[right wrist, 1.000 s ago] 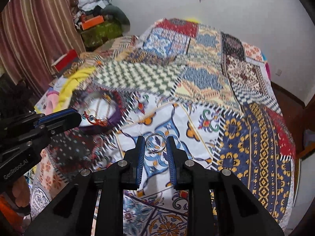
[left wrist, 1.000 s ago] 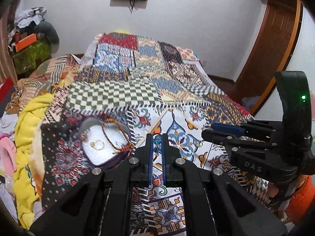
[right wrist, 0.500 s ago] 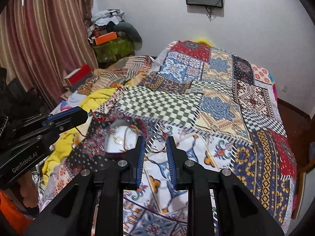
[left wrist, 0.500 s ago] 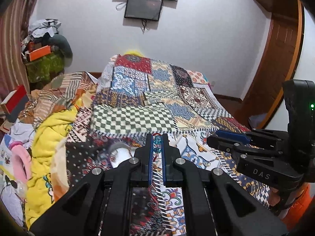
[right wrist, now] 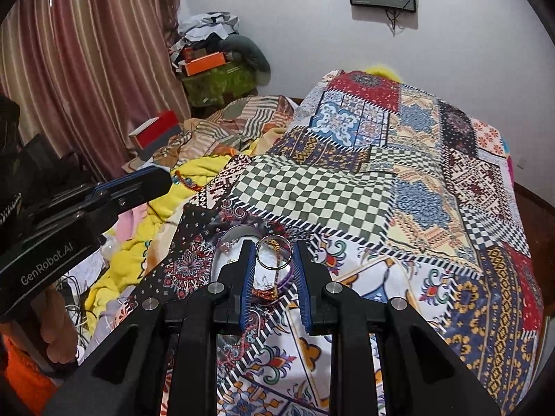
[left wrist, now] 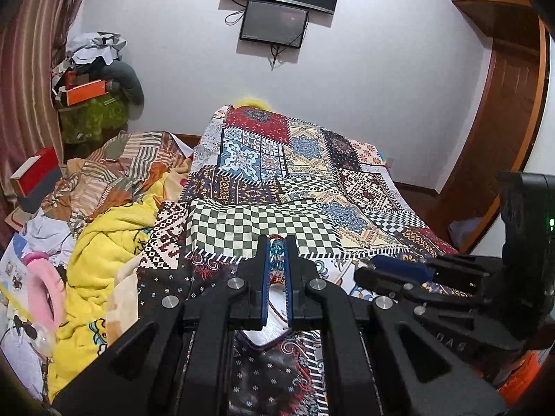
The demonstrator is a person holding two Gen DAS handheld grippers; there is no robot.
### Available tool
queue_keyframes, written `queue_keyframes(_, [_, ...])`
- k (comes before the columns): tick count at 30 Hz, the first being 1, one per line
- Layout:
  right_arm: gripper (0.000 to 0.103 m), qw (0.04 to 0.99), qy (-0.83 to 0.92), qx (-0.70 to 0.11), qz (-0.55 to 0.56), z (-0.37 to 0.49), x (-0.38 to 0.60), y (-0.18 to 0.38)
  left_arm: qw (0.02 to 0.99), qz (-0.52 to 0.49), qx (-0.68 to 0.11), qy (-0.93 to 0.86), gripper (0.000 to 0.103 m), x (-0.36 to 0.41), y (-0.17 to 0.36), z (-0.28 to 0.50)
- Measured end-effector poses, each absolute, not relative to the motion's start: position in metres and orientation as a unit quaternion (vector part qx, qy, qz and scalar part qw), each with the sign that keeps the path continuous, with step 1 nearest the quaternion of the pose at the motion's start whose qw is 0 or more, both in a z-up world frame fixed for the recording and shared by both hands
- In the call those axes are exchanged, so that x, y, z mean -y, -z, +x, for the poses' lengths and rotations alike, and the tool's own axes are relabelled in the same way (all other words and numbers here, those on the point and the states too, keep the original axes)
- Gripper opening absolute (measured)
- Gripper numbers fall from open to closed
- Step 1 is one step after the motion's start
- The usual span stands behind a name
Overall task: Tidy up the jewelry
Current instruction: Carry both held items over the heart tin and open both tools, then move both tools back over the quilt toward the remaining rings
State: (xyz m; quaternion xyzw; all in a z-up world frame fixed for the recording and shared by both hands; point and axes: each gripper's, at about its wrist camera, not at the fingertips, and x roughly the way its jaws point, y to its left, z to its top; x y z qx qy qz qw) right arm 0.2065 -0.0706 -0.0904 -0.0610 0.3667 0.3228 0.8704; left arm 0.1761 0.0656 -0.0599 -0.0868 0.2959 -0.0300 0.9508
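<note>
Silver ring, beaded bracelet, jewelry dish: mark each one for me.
silver ring [right wrist: 274, 252], right wrist view, on the glassy centre within its band.
beaded bracelet [left wrist: 276, 250], left wrist view, on the teal beads between the fingers.
jewelry dish [right wrist: 231, 234], right wrist view, on its far rim.

Both wrist cameras are looking low and forward along their black fingers, up a bed's multicoloured patchwork quilt [left wrist: 312, 180] [right wrist: 399, 173] toward the white back wall [left wrist: 381, 69] [right wrist: 295, 17], each catching the other gripper at its edge.
</note>
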Motion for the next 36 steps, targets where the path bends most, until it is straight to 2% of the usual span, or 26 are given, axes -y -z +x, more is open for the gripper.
queue_keyframes(20, [0.020, 0.838, -0.335, -0.422, -0.090, 0.228, 0.039, 0.142, 0.917, -0.119, -0.378, 0.052, 0.006, -0.077, 0.132, 0.225])
queue_keyframes(36, [0.020, 0.822, -0.343, -0.439, -0.117, 0.239, 0.021, 0.161, 0.917, -0.110, -0.380, 0.060, 0.006, -0.080, 0.128, 0.232])
